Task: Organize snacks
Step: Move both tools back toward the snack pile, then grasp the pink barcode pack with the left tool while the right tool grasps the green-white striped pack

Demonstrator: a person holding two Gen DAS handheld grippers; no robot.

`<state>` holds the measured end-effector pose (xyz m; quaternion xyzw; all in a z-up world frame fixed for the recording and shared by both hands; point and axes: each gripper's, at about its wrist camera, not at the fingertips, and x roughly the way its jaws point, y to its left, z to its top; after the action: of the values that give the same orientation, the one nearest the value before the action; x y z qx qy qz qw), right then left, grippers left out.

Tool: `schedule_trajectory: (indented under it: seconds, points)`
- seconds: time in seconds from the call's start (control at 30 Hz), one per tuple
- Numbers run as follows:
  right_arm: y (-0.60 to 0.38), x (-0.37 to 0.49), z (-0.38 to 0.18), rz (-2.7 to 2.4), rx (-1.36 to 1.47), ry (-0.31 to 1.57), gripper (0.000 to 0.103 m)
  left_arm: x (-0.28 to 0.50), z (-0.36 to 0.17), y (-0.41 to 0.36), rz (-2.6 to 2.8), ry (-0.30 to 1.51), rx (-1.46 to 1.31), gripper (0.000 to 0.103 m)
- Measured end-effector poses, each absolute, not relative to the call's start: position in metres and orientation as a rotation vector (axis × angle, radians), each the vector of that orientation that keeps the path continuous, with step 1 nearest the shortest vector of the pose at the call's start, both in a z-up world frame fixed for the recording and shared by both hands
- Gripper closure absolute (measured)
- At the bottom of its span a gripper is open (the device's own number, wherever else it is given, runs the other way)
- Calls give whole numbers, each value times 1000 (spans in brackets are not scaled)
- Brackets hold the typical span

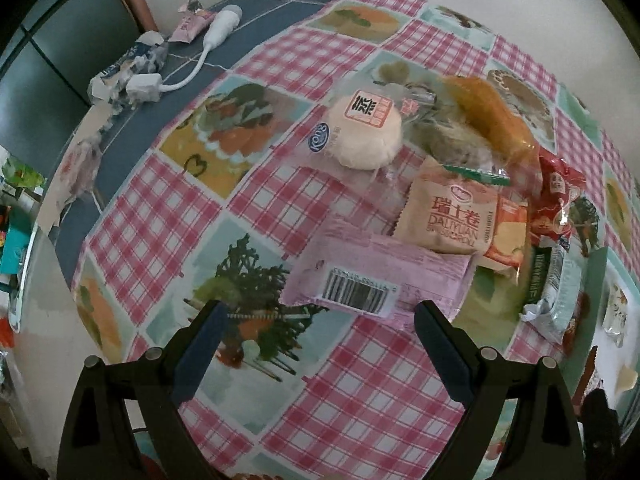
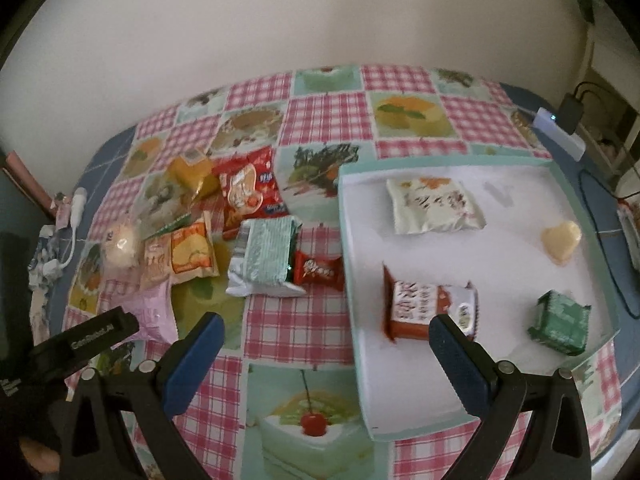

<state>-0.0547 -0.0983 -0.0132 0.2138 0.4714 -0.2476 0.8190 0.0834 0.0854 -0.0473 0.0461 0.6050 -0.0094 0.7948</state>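
A heap of snack packets lies on the checked tablecloth. In the left wrist view my left gripper (image 1: 320,314) is open, its fingertips on either side of the near edge of a pink packet (image 1: 384,276) with a barcode. Behind it sit a beige roll packet (image 1: 452,216), a round white bun (image 1: 364,132) and an orange packet (image 1: 492,116). In the right wrist view my right gripper (image 2: 326,328) is open above the left rim of a white tray (image 2: 512,364). The tray holds a red-and-white packet (image 2: 424,306), a cream packet (image 2: 434,204), a green packet (image 2: 560,322) and a heart-shaped sweet (image 2: 562,240).
A mint-green packet (image 2: 266,258), a small red sweet (image 2: 320,272) and a red bag (image 2: 250,190) lie left of the tray. A white cable adapter (image 1: 188,64) and crumpled wrappers (image 1: 128,68) sit at the table's far left. A white device (image 2: 560,132) with black cables is at the right.
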Motion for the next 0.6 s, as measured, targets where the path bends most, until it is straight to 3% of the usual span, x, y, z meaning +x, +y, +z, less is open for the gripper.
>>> schedule_trajectory:
  seconds: [0.6]
  points:
    - [-94, -45, -27, -522, 477, 1059, 0, 89, -58, 51, -195, 1273, 202, 8]
